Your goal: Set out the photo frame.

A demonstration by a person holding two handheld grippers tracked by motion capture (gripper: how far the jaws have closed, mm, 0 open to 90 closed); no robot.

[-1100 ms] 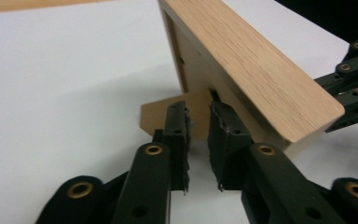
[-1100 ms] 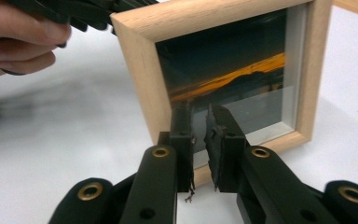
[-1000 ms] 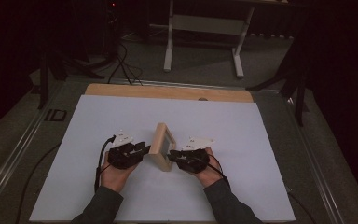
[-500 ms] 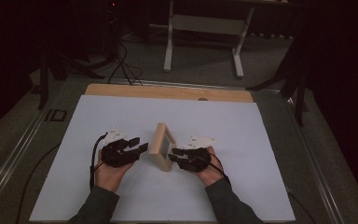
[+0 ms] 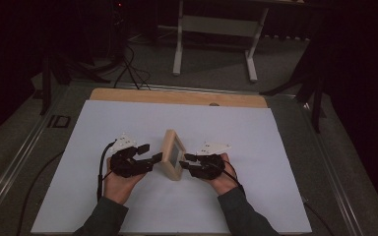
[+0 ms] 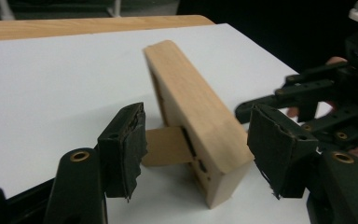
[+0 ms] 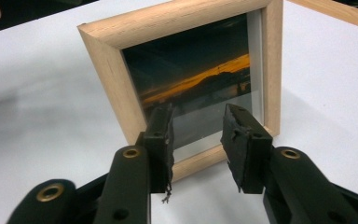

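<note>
A small light-wood picture frame [image 5: 171, 154] stands upright on the white table top [image 5: 128, 123], propped by a wooden back stand [image 6: 165, 147]. Its glass shows a dark sunset photo [image 7: 191, 79] and faces my right gripper [image 5: 183, 162]. That gripper [image 7: 196, 121] is open, its jaws just short of the lower glass with nothing between them. My left gripper [image 5: 153, 151] is behind the frame, open wide [image 6: 198, 128], with the frame's side edge [image 6: 191, 107] and the stand between its pads [image 6: 126, 144] without touching. The right gripper [image 6: 279, 98] appears beyond the frame.
The white sheet lies on a wooden board whose far edge [image 5: 177, 97] is bare. A white desk frame [image 5: 216, 29] and cables [image 5: 128, 64] are on the floor behind the table. Metal rails [image 5: 24, 152] run along the table's sides.
The left gripper drew slightly away from the frame's back and came close again. The frame and the right gripper stay about where they were.
</note>
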